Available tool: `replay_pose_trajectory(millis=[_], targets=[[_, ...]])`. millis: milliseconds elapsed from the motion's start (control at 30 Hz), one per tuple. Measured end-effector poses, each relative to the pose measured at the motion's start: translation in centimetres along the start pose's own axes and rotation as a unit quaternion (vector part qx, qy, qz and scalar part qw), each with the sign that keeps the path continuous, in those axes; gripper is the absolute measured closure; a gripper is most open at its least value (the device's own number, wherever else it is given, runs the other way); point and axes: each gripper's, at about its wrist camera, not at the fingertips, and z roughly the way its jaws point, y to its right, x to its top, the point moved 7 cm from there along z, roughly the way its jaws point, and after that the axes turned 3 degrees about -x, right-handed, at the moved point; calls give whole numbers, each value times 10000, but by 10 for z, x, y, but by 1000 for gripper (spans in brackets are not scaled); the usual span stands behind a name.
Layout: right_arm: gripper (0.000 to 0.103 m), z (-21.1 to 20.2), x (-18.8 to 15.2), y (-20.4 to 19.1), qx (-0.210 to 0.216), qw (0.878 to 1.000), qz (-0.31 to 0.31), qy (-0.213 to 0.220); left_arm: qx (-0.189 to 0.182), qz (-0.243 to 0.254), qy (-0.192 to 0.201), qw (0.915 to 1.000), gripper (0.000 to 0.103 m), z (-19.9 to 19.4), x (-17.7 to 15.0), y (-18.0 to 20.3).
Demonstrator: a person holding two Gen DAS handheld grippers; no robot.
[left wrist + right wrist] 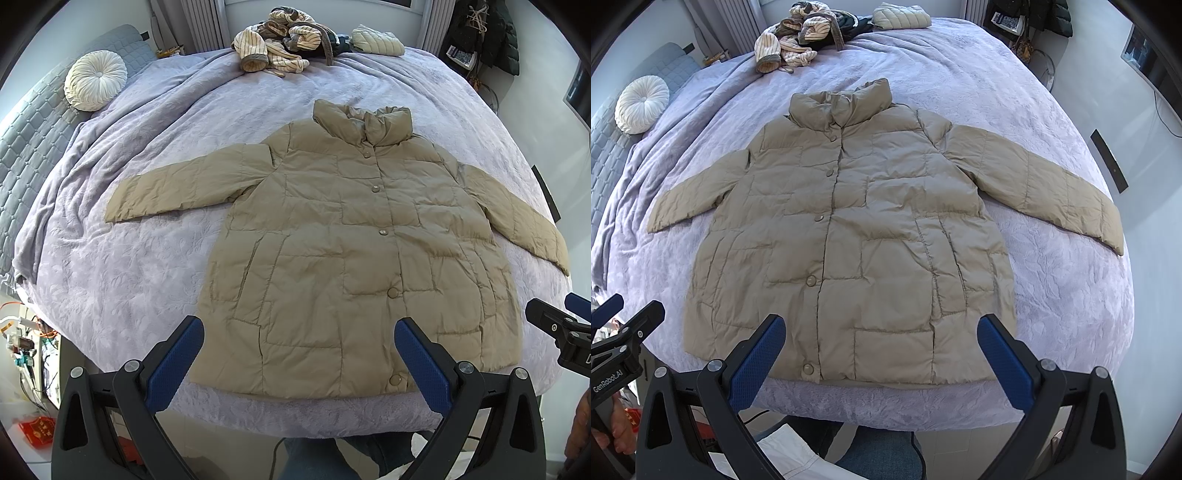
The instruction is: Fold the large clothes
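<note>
A tan quilted puffer jacket [351, 236] lies flat and buttoned on the lavender bed cover [129, 280], collar away from me, both sleeves spread out. It shows in the right wrist view too [857, 229]. My left gripper [299, 354] is open and empty, hovering over the jacket's near hem, left of the button line. My right gripper [881, 350] is open and empty over the near hem, right of the buttons. The right gripper also shows at the left view's right edge [557, 328], and the left gripper shows at the right view's left edge [620, 332].
A heap of striped clothes [280, 40] and a folded pale puffer [376, 40] lie at the bed's far end. A round white cushion [96, 81] sits far left by the grey headboard [29, 140]. The bed's near edge [295, 417] is just below the hem.
</note>
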Motion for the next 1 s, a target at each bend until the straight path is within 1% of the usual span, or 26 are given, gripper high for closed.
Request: replay_pose_trajectory(millis=[1000], targets=[[0,0,-1,-1,4,10000,4,-8,7,-17,17,10000,0,-4,-3,-5]])
